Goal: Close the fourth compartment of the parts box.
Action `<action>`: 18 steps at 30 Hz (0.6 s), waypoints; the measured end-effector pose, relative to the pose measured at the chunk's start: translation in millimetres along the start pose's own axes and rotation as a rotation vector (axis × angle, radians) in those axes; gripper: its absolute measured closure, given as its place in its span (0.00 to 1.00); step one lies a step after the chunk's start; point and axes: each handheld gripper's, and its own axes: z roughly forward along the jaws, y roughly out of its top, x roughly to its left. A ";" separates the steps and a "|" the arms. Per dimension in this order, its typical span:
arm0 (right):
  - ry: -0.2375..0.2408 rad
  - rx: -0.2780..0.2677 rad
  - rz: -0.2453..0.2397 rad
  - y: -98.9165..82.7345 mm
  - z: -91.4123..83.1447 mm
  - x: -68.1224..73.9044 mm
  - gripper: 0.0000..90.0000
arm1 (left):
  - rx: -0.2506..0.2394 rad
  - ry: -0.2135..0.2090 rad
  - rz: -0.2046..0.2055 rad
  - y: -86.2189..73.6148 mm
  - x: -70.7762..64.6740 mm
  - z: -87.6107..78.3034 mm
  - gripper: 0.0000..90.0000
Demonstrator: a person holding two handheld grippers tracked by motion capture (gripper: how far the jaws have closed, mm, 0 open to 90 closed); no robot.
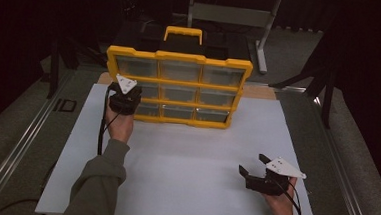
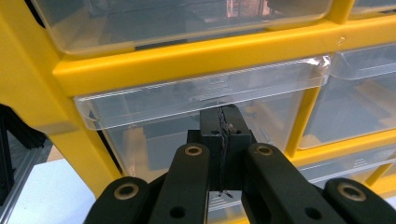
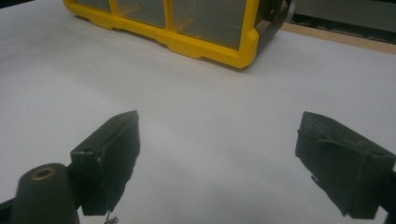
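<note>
White tabletop (image 1: 185,162); left claw (image 2: 223,122) closed at clear drawer (image 2: 196,98), close-up.

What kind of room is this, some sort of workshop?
Probably a lab or workshop set up for recording handwork. A yellow drawer cabinet for small parts stands on a white table, metal stands sit in the dark behind, and a person works with the left gripper and right gripper.
</note>
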 end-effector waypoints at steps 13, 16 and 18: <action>-0.001 -0.001 0.000 0.0 -0.1 0.0 0.15 | -0.004 -0.047 0.005 -1.2 3.3 -9.6 0.95; -0.001 -0.002 0.000 0.0 -0.3 0.1 0.15 | -0.022 -0.077 0.019 -2.3 3.7 -16.8 0.90; 0.000 -0.002 0.001 0.1 -0.4 0.3 0.15 | -0.034 -0.113 0.024 -3.1 4.1 -22.2 0.82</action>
